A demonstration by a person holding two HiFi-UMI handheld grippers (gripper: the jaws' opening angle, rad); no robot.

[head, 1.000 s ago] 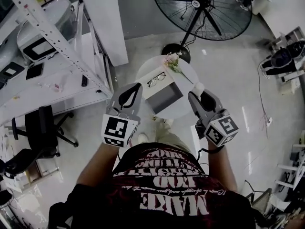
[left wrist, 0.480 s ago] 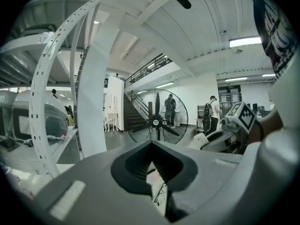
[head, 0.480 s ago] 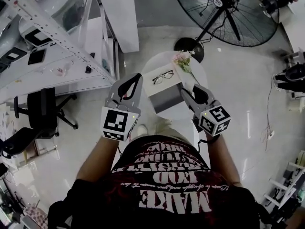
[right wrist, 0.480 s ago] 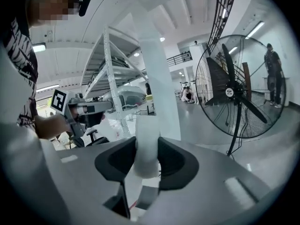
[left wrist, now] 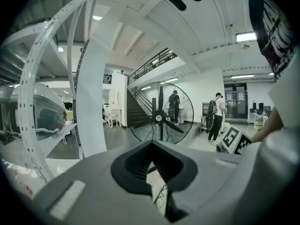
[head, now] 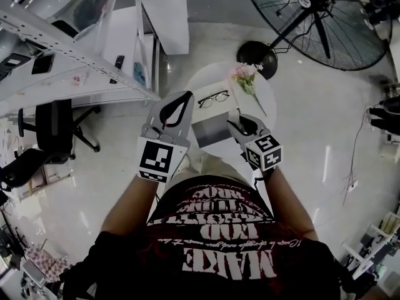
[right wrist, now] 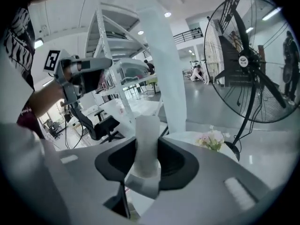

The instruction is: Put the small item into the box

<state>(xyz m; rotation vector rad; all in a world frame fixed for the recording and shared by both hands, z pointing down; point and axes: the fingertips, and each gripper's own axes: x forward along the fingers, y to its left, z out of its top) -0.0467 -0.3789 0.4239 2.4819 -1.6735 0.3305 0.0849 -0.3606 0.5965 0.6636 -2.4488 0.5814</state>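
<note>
Head view, looking steeply down: a round white table (head: 197, 83) carries an open box (head: 209, 130) at its centre, with glasses (head: 213, 98) lying at the box's 12 o'clock and a sprig of flowers (head: 245, 74) at its 1 o'clock. A floor fan (head: 319, 11) stands beyond the table, at 1 o'clock from it. The left gripper (head: 185, 95) hangs at the box's 9 o'clock, just beside the table's edge. In the left gripper view its jaws meet at the tips with nothing between them (left wrist: 151, 146), and the glasses show through the gap below the tips. The right gripper (head: 240, 122) lies at the box's 3 o'clock edge, its tips overlapping the box's rim in this view. In the right gripper view its jaws are clamped on the small item (right wrist: 147, 139), a white cylinder that stands upright between the dark pads and rises above them, so the item is in the right gripper and not in the box. Whether it hangs over the box's opening cannot be told.
</note>
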